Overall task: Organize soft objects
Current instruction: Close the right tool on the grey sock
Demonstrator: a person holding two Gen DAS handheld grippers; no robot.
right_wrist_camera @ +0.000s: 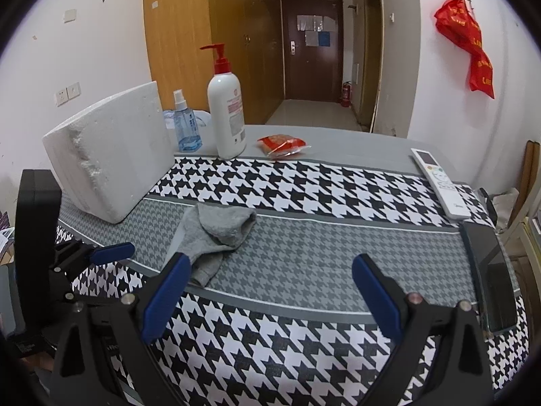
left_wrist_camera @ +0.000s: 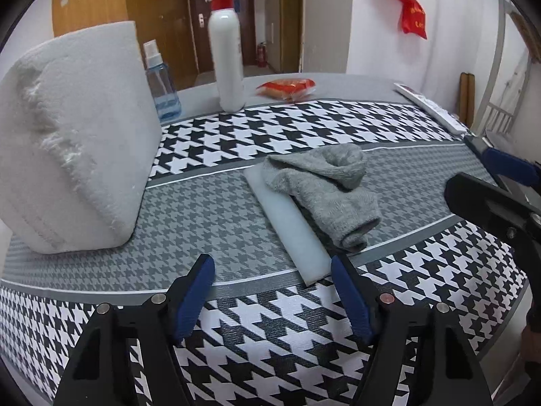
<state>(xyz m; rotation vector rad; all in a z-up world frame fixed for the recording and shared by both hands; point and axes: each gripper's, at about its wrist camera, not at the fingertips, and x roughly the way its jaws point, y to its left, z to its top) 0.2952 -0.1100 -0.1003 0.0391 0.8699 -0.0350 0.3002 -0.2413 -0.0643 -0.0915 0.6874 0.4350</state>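
- Left gripper (left_wrist_camera: 272, 269): nearest in the left wrist view, angled down at the table. Jaws stand fairly wide, nothing pinched between them. The near end of a white foam strip (left_wrist_camera: 285, 220) lies just ahead of the right-hand blue pad; contact cannot be told.
- Right gripper (right_wrist_camera: 270, 270): jaws wide, nothing between the pads. Its left blue pad overlaps the cuff end of the sock in the right wrist view; contact cannot be told.
- Grey sock (left_wrist_camera: 324, 186): lies crumpled on the grey houndstooth band of the tablecloth (left_wrist_camera: 203, 209), partly folded over itself, draped across the strip's far half.
- White foam block (left_wrist_camera: 74, 135): stands tilted on the cloth to the left of the sock, well apart from it; one edge is ragged.
- Dark phone (right_wrist_camera: 493, 280): flat at the right edge of the table.
- Remote control (right_wrist_camera: 439, 182): white, beyond the phone on the same edge.
- White pump bottle (right_wrist_camera: 226, 108) with a red pump, upright at the far side; blue spray bottle (right_wrist_camera: 185, 125) just left of it, behind the block.
- Red packet (right_wrist_camera: 282, 144): flat, right of the pump bottle.
- Red bag (right_wrist_camera: 465, 40): hangs on the far wall.
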